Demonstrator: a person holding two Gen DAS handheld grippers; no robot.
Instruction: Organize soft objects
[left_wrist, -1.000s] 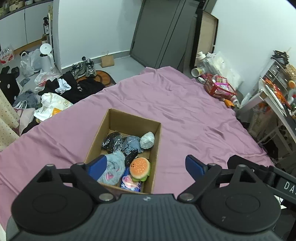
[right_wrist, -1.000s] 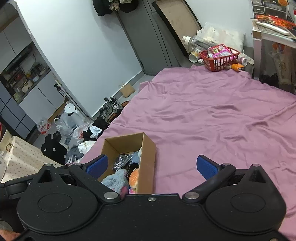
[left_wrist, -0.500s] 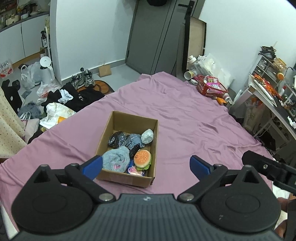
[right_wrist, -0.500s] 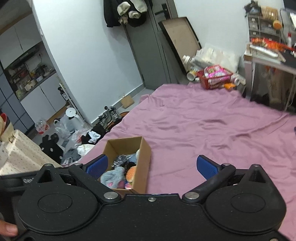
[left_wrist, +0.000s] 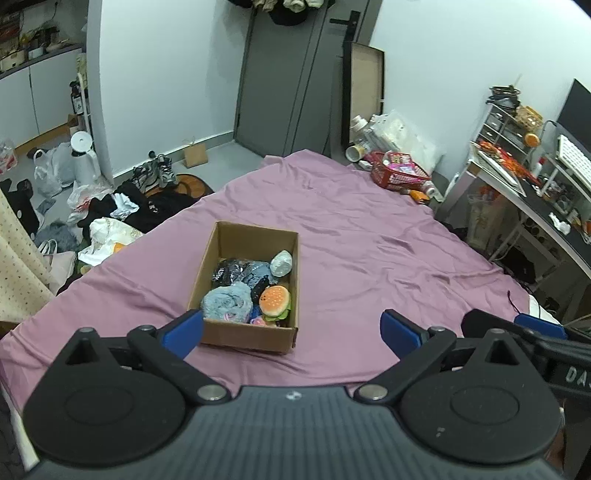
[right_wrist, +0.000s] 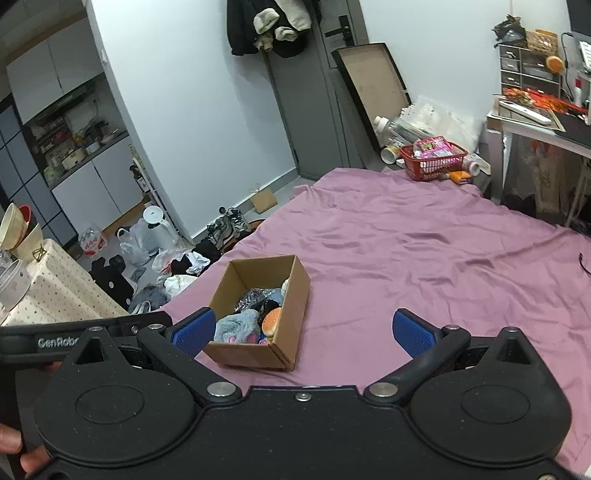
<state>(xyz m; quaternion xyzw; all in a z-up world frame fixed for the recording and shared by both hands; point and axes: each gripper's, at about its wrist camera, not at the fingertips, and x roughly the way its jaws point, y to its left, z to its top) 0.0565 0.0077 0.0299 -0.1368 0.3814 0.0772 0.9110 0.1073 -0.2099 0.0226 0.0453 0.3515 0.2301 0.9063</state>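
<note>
Now an open brown cardboard box (left_wrist: 246, 334) is seen resting on the wrinkled purple bedsheet (left_wrist: 369, 258), filled with a burger-shaped plush toy (left_wrist: 275, 300), a fluffy grey-blue plush (left_wrist: 227, 302) and dark soft items. Both blue-padded left gripper (left_wrist: 291, 328) and right gripper (right_wrist: 303, 330) are held spread wide and empty above the sheet, near the box.
</note>
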